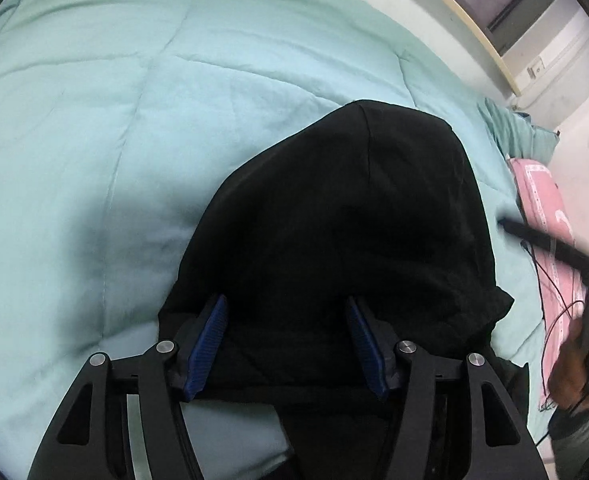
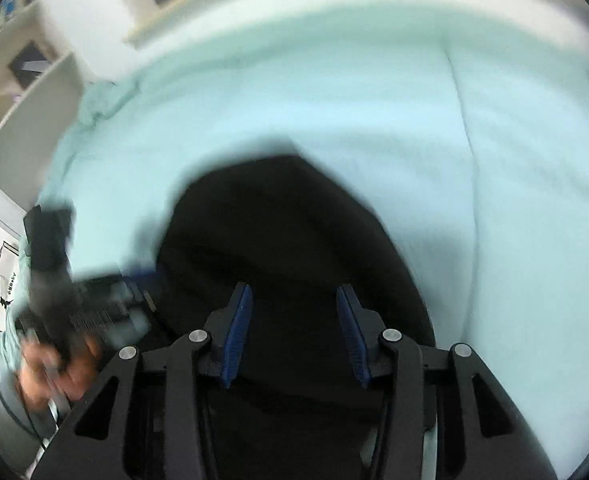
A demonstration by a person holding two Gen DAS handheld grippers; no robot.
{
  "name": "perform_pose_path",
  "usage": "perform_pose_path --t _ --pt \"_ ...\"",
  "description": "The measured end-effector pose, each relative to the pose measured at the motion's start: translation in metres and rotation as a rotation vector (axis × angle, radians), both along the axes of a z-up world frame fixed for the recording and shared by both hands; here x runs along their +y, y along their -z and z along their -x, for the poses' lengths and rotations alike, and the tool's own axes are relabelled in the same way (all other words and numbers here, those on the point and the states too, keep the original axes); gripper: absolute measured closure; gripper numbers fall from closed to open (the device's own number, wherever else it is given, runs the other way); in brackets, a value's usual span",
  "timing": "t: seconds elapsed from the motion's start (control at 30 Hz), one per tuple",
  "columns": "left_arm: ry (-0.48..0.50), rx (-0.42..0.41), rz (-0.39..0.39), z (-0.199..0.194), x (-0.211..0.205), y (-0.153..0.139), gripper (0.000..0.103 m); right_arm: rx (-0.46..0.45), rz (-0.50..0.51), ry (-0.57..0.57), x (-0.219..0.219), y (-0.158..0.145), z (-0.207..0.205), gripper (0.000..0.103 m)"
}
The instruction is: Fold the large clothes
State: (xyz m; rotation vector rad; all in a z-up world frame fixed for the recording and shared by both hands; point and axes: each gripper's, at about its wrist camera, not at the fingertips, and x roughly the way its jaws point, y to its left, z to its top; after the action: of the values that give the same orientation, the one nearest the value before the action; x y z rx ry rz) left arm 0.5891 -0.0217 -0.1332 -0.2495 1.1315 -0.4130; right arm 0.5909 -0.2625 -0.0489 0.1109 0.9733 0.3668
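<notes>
A black garment (image 1: pixel 342 216) lies bunched on my bed's mint green quilt (image 1: pixel 94 128). My left tongs (image 1: pixel 286 312) hang above its near edge, blue pads apart, gripping nothing. My right tongs (image 2: pixel 292 300) hover over the same dark cloth, also apart, in a blurred view.

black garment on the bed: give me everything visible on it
The black garment is plain, matte, soft-looking cloth with no print visible. It lies bunched in a rounded mound on the mint quilt, one seam running down from its far tip. Its near edge passes under both grippers; in each wrist view the blue pads stand apart above the cloth, jaws open, not pinching it. The right wrist view is blurred.
</notes>
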Motion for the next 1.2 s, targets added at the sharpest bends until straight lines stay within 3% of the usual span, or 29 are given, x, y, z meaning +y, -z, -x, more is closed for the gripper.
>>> perform_pose_path --t 0.1,0.17,0.23,0.3,0.4,0.57,0.63,0.7,0.8,0.9,1.0,1.03,1.07,1.1,1.2 --pt "-0.001 -0.007 -0.005 0.001 -0.002 0.004 0.04 -0.011 0.086 -0.029 0.028 0.01 -0.038 0.054" --pt "0.005 -0.007 -0.002 -0.001 -0.002 0.007 0.04 0.076 0.17 -0.034 0.038 0.046 -0.06 0.055" --pt "0.014 -0.006 0.001 0.0 0.0 0.008 0.04 0.142 0.165 -0.025 0.035 0.082 -0.069 0.057" --pt "0.018 -0.009 -0.003 -0.001 -0.001 0.008 0.04 0.129 0.125 -0.015 0.025 0.08 -0.065 0.06" --pt "0.019 -0.01 0.003 0.001 0.001 -0.002 0.04 0.122 0.077 -0.009 0.006 0.051 -0.05 0.059" --pt "0.067 -0.049 0.114 0.016 0.011 -0.034 0.04 0.039 0.121 -0.048 -0.028 0.01 0.013 0.059" --pt "0.046 -0.004 0.126 0.013 0.016 -0.023 0.04 0.074 0.119 -0.029 -0.043 0.02 0.034 0.059" --pt "0.04 0.066 0.1 0.005 0.014 0.0 0.041 0.147 0.139 -0.002 -0.049 0.049 0.031 0.059" --pt "0.049 0.104 0.068 -0.005 0.007 0.012 0.041 0.243 0.057 0.037 -0.064 0.088 0.025 0.061" --pt "0.122 0.042 0.023 0.002 0.004 -0.018 0.041 0.251 0.041 0.041 -0.071 0.075 0.019 0.06" --pt "0.203 -0.047 0.087 0.003 0.009 -0.057 0.04 0.188 0.026 -0.001 -0.088 0.041 0.023 0.054" --pt "0.215 -0.071 0.09 0.0 0.011 -0.066 0.039 0.154 0.024 -0.013 -0.091 0.029 0.021 0.044" --pt "0.22 -0.088 0.082 -0.008 0.013 -0.073 0.03 0.126 0.026 -0.022 -0.095 0.019 0.016 0.038" --pt "0.223 -0.091 0.077 -0.016 0.014 -0.073 0.024 0.11 0.027 -0.028 -0.097 0.014 0.01 0.028" --pt "0.255 -0.052 0.07 -0.047 0.015 -0.062 0.021 0.085 0.027 -0.066 -0.112 0.01 -0.007 0.026"
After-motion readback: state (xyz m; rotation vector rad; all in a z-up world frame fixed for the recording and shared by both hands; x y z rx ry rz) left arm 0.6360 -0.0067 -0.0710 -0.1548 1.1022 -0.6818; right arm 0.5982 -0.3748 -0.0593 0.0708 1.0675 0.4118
